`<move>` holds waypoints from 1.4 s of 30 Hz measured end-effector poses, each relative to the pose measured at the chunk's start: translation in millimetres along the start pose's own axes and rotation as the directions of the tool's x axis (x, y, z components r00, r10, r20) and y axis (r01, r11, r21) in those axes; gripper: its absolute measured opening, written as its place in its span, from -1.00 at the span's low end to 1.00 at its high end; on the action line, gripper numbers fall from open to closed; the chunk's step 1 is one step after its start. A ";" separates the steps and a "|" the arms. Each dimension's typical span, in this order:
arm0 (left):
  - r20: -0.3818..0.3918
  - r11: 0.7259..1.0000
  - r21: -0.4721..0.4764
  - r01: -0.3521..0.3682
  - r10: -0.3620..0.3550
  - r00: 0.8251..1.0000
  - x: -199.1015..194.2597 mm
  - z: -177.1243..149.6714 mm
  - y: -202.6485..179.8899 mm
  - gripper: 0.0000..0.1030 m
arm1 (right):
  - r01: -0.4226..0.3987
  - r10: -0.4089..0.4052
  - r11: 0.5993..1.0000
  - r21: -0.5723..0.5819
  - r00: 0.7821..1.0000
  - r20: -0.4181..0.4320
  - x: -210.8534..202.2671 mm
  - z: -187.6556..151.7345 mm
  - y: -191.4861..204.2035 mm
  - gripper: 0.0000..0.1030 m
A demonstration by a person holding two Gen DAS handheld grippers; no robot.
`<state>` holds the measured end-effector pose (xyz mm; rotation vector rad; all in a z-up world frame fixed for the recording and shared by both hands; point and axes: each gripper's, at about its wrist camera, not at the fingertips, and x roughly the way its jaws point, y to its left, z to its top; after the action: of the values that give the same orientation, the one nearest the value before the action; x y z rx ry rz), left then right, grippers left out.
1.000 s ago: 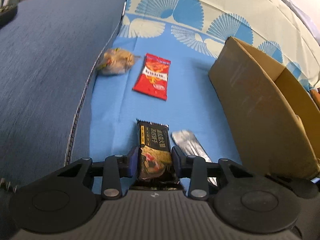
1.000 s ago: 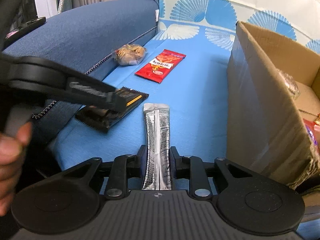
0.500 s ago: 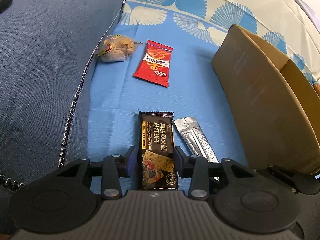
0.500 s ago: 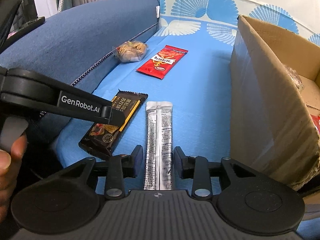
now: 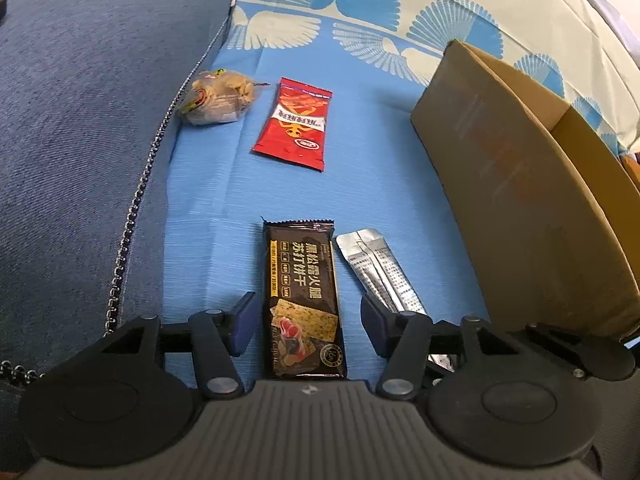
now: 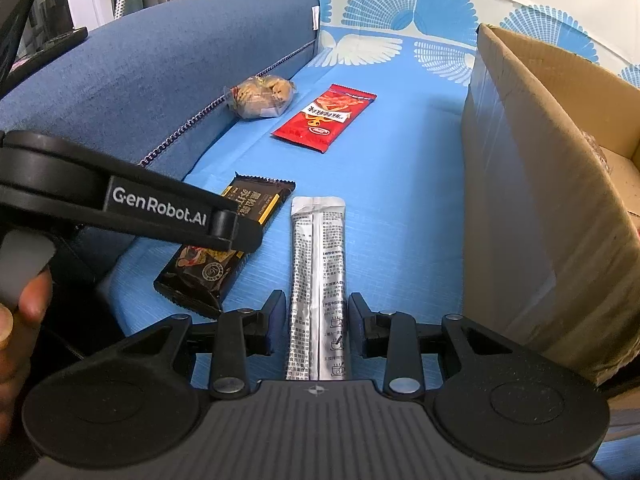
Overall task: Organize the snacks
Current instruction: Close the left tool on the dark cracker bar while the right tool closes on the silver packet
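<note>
Foil and thin plastic film make up everything here, so each snack should be light, slick and easily crushed. The black cracker pack lies flat on the blue cloth of the sofa seat, lengthwise between the pads of the left tongs, whose jaws are opening; a clear gap shows on both sides, so nothing is held. Crackers inside are likely brittle: take it across its narrow width near the middle, with a gentle squeeze, not at the crimped ends, which would fold. Just right of it the silver sachet lies flat, its near end between the jaws of the right tongs; these stand a little apart, close to its edges but not pressing, and hold nothing. That sachet looks soft and floppy, so a hold near its middle would keep it from drooping or slipping. Farther off lie a red packet, flat and limp, and left of it a clear bag of nuts against the blue cushion, lumpy and best pinched by its bulk. A cardboard box stands open at right, likely where they go.
</note>
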<state>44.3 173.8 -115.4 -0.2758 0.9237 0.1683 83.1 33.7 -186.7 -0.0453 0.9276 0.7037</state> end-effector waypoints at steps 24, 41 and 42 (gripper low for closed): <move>-0.035 0.996 0.083 -0.039 0.042 0.998 15.4 -1.2 -12.7 0.17 | 0.026 -0.025 0.999 -0.045 0.999 0.021 -3.0 -2.6 2.3 -0.53; 0.071 1.000 0.021 -0.021 0.019 0.997 -2.6 -0.4 -5.8 -0.18 | 0.032 -0.026 0.997 -0.066 0.996 0.088 -21.5 -1.3 5.3 -0.61; 0.083 1.000 0.014 -0.017 0.016 0.996 -4.9 -0.3 -4.8 -0.18 | 0.033 -0.027 0.997 -0.069 0.995 0.095 -22.6 -0.6 5.5 -0.61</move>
<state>42.5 169.0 -110.9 -0.2453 0.8450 0.1868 70.6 25.7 -168.7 -0.0881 0.8105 0.7048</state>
